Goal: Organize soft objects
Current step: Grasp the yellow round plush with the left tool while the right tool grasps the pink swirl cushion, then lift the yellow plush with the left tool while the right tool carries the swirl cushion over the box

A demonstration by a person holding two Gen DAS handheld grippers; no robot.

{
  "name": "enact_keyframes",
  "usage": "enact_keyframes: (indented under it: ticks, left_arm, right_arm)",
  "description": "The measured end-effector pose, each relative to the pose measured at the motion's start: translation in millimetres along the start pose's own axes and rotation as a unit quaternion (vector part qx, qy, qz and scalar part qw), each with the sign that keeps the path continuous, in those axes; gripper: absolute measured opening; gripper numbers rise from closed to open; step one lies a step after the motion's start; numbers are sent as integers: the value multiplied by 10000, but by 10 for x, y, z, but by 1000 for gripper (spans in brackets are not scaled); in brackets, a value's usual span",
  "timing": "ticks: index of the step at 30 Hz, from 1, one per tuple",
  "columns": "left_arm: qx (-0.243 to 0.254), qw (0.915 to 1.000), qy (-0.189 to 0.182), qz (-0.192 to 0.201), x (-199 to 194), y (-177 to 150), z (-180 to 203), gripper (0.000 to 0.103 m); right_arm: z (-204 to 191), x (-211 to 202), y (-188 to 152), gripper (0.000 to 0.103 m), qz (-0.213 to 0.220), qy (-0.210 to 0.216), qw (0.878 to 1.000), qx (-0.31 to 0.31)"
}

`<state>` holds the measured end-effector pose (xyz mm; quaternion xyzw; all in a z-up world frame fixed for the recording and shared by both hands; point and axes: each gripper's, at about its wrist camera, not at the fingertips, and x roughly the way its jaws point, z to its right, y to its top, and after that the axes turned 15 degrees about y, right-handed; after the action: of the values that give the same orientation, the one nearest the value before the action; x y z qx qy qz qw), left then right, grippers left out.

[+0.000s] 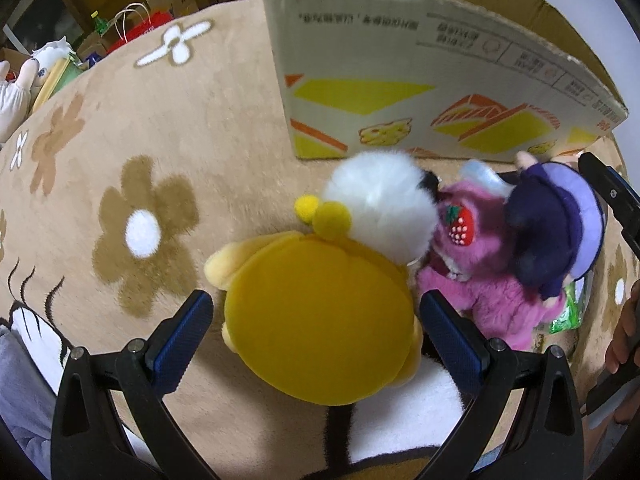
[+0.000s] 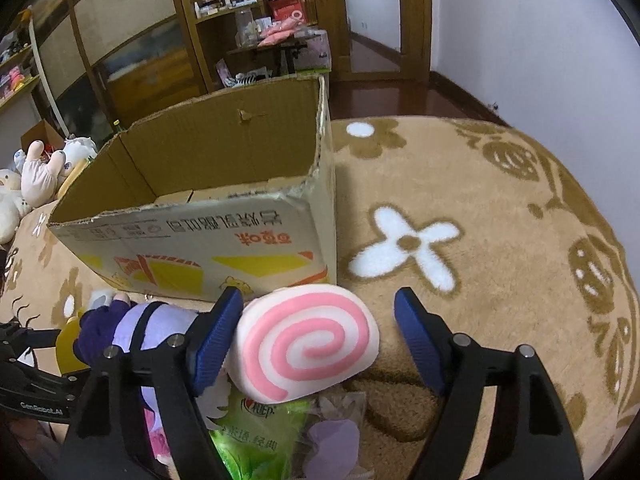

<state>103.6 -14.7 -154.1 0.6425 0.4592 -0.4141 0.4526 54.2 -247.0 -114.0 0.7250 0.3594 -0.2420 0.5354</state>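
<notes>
Left gripper [image 1: 316,336] spread wide around a yellow plush toy [image 1: 320,312], pads not pressing it. Right gripper [image 2: 320,340] spread; pink-and-white swirl cushion [image 2: 306,342] between the fingers, left pad touching, right pad clear. All lies on a tan flower-pattern rug [image 2: 480,220]. Open cardboard box [image 2: 224,184] stands just beyond, far side. White fluffy toy [image 1: 380,204], pink strawberry toy [image 1: 472,240] and purple doll [image 1: 556,224] crowd right of the yellow one. Room: wooden shelves [image 2: 224,20], door [image 2: 332,8], dark wood floor [image 2: 400,96], more plush toys [image 2: 36,176] far left.
</notes>
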Motion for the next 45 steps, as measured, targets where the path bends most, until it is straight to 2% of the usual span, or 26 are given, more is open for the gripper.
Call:
enact_keyframes:
  ticks: [4,6,7,11,14,17,26,31,40,45]
  left_arm:
    - [-38,9999,-65,-112,77,17,-24,102]
    - [-31,9998,-139,-153,111,15,-11,97]
    - [-25,9997,-184,-163,120,5,0,94]
    - [10,9995,-252,-191,181,-7,14,84]
    - [-19,9996,-254,-137,196,-46,21,82]
    - [-70,9995,-272,-131,180,-82,5,81]
    - [-157,9997,54,169,12,-176,-53,81]
    - [-194,9990,96,378,-236,-206,-82,81]
    - [-236,9974,168,658,-450,-297,-79,81]
    - [-372,9928,206,1117,-691,-369,-144,81]
  right_arm:
    - [48,65,-16,82,-146,120,9997,137]
    - [76,98,-23,80,-244,187,9992,236]
    - [90,106,-29,71,-296,253,9988,306]
    - [80,107,-50,60,-357,249,9988,242]
    - [40,98,-60,55,-357,222,9990,146]
    - [19,79,-62,53,-356,218,9991,100]
    - [-56,-171,-110,51,-169,231,9996,21]
    - [-93,-225,-100,49,-80,134,9998,-90]
    - [-194,-443,-75,48,358,99,9987,-358]
    - [-235,-623,-89,48,618,172,9973,-368]
